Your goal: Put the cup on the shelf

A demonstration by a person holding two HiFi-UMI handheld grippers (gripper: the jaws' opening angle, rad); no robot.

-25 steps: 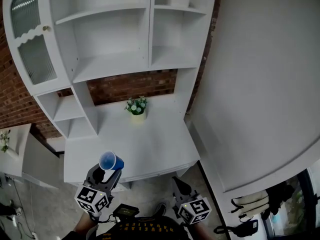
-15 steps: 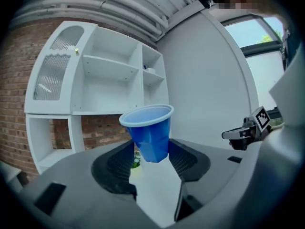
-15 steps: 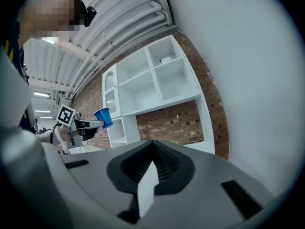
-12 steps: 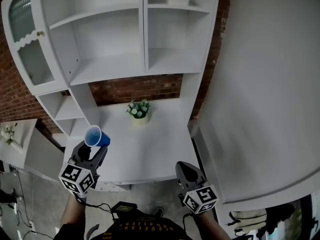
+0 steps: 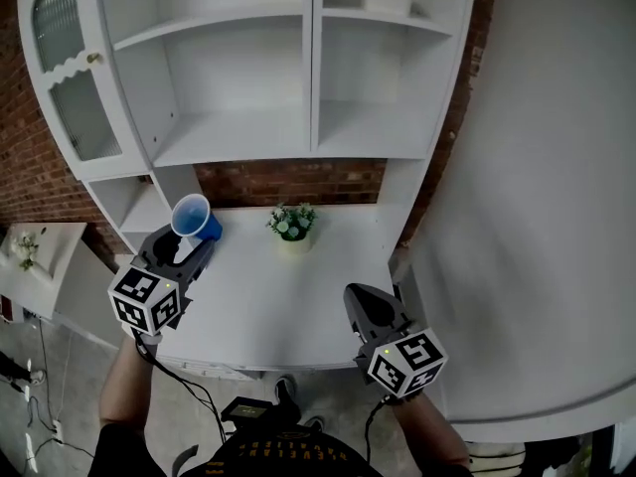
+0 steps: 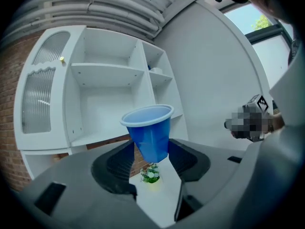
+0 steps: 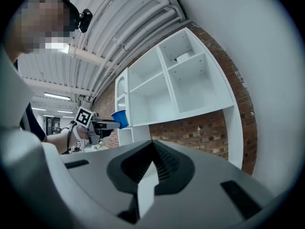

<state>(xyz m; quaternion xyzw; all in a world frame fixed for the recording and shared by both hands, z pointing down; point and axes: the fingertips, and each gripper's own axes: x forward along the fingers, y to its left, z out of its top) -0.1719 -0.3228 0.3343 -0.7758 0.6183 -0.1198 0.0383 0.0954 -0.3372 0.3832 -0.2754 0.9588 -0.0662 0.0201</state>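
The left gripper (image 5: 187, 238) is clamped on the lower part of the blue cup (image 5: 192, 217) – mouth up, leaning a little – with one jaw on each side of its narrow base; the right gripper (image 5: 360, 301) has its jaws drawn together with nothing between them, and hangs low over the right front of the white desk (image 5: 278, 301). The cup is in the air above the desk's left end, in front of the white shelf unit (image 5: 238, 132) and lower than its wide open compartments – not yet on any shelf; a small potted plant (image 5: 294, 225) stands on the desk at the back, near the middle, against the brick wall (image 5: 288, 179); a glass-fronted door (image 5: 70, 78) closes the unit's left side.
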